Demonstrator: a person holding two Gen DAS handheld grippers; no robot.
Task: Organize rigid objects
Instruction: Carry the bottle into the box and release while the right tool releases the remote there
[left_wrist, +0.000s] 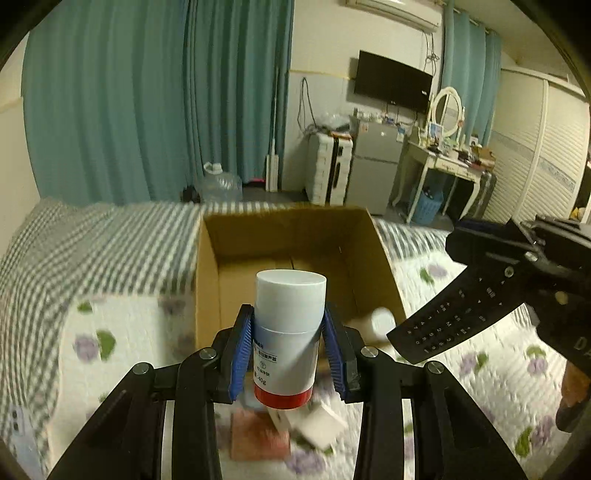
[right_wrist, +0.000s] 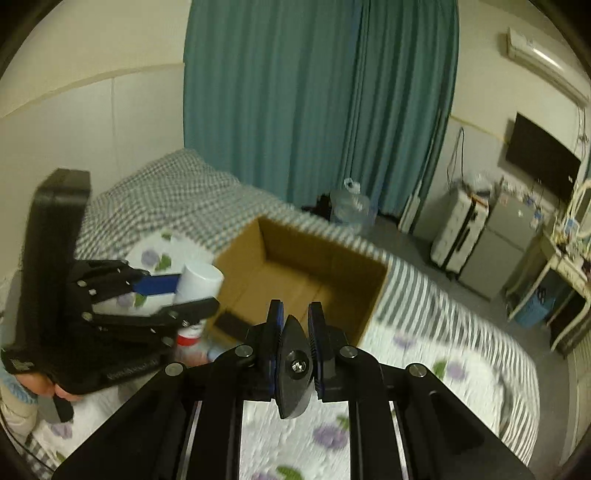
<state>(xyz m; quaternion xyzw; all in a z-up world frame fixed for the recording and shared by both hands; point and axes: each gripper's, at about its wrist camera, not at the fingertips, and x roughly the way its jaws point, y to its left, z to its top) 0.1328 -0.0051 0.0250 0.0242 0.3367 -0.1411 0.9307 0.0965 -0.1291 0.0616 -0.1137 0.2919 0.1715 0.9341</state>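
Nearest our lens, the left hand-held gripper (left_wrist: 289, 354) is clamped on a white bottle (left_wrist: 286, 332) with a white cap and red base, its blue pads (left_wrist: 242, 354) pressing the label zone just under the cap. We hold it upright in the air above the bed (left_wrist: 110, 332), just short of the near wall of an open cardboard box (left_wrist: 207, 280).

We judge the bottle light, stiff and smooth-sided: a plastic cylinder that could twist or slide between pads, so the mid-body hold just below the cap looks sound. It seems unlikely to break on a short drop.

Our right hand-held gripper (right_wrist: 295, 332) grips a black remote control (left_wrist: 454, 317) by 1 end, its keypad angled towards the box.

The left wrist view shows a bare cardboard floor at the far end of the box; the right wrist view shows 1 dark flat item (right_wrist: 231, 321) in the near corner, too blurred to name. A white cylinder (left_wrist: 380, 325) shows near the box's right wall; we cannot tell whether it is inside. A pink flat item (left_wrist: 258, 435) and a white block (left_wrist: 321, 424) lie on the quilt below.
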